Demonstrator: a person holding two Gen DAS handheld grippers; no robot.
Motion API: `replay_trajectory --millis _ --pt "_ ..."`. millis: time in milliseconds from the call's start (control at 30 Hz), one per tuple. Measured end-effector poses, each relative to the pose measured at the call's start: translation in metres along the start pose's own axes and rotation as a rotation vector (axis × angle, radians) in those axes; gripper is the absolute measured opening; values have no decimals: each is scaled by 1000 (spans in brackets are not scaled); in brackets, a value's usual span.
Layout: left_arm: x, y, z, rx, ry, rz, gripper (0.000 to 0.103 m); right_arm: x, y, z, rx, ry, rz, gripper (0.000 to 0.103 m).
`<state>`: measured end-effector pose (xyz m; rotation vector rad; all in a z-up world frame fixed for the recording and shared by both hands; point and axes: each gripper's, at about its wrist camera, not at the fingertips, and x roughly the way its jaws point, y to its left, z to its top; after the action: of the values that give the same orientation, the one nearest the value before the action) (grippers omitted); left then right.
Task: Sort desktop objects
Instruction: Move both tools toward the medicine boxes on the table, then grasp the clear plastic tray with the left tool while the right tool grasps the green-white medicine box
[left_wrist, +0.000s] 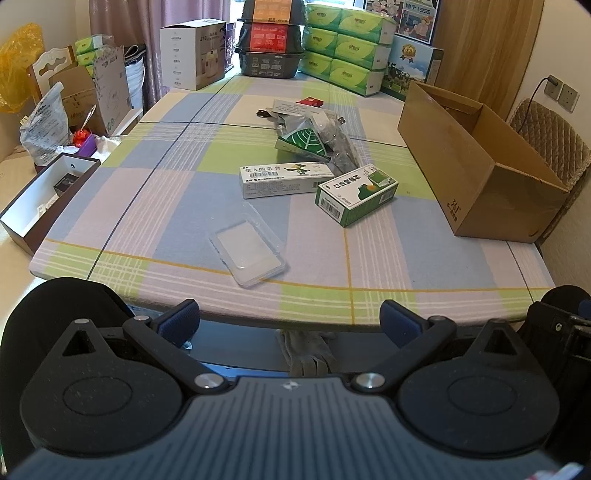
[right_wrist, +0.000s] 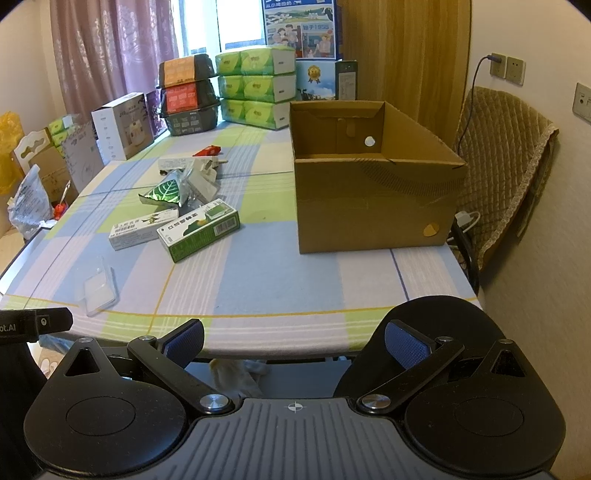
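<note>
cardboard box right on table | medicine boxes left

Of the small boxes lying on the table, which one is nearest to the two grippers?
The clear plastic case, flat and transparent, lies closest to the table's near edge. The white carton and the green carton lie farther back.
</note>
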<state>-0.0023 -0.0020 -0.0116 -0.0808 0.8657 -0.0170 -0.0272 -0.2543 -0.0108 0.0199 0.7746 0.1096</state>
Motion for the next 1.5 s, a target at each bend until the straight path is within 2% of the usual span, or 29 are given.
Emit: replay_trajectory --millis 667,1000,1300,1367,1500 --pt "36 10 22 -21 25 58 102 48 23 26 -38 37 86 101" --pt "72 20 32 -37 51 87 102 76 34 36 -53 29 136 101" --pt "112 30 50 -54 69 99 101 107 48 43 -82 58 144 101" --pt "122 31 52 -50 76 102 99 115 51 44 -88 65 146 101" --pt "138 33 54 -34 100 99 88 128 58 48 -117 69 157 101"
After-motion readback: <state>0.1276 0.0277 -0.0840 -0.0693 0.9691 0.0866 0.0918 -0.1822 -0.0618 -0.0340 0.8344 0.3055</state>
